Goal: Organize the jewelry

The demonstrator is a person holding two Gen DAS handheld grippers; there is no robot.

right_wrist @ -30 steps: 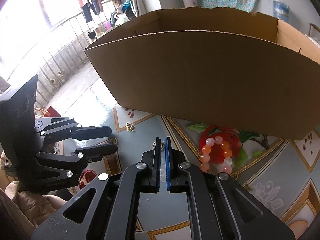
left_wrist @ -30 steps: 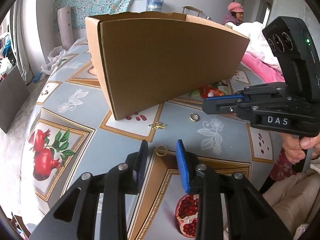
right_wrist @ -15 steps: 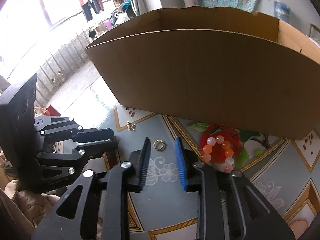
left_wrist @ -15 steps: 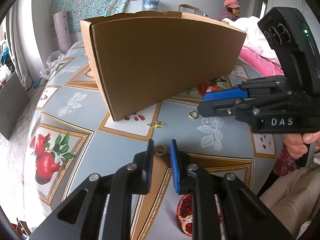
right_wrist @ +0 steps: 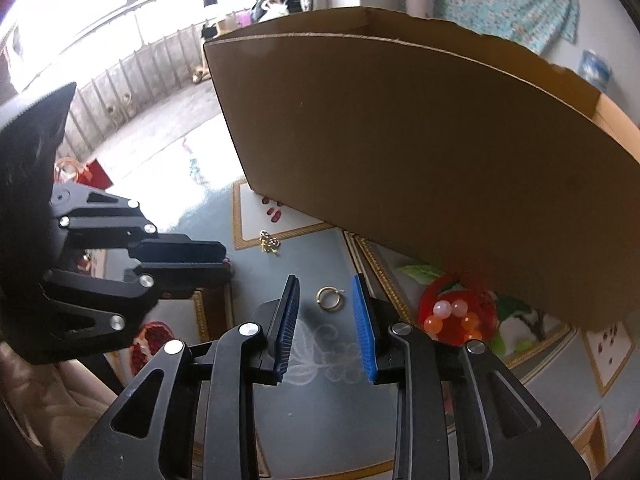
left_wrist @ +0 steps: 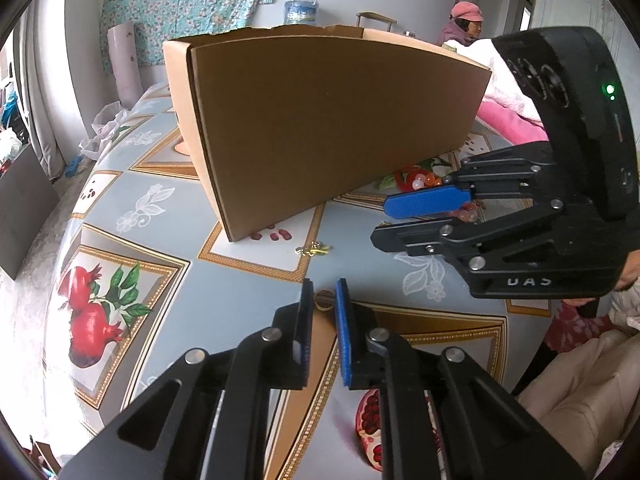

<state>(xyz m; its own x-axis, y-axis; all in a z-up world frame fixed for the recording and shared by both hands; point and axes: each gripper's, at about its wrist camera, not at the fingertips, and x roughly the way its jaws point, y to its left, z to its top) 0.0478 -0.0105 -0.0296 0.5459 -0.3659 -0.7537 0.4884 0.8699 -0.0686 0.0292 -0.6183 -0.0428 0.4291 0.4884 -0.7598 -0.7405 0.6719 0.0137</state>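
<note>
A tall cardboard box (left_wrist: 328, 128) stands on the patterned tablecloth (left_wrist: 140, 276). My left gripper (left_wrist: 323, 292) has its jaws narrowed around a gold ring (left_wrist: 323, 302) lying on the cloth; contact is unclear. My right gripper (right_wrist: 326, 292) is open with a second gold ring (right_wrist: 329, 299) lying between its fingertips. A small gold earring or charm (left_wrist: 313, 249) lies near the box corner; it also shows in the right wrist view (right_wrist: 269, 242). An orange and white bead bracelet (right_wrist: 454, 318) lies beside the box wall.
The right gripper (left_wrist: 424, 216) shows at the right of the left wrist view, the left gripper (right_wrist: 216, 258) at the left of the right wrist view. The table edge curves off at left. A person in a pink hat (left_wrist: 466, 20) sits behind.
My right gripper opened from shut and now straddles a gold ring. My left gripper narrowed its jaws around the other ring and moved slightly forward.
</note>
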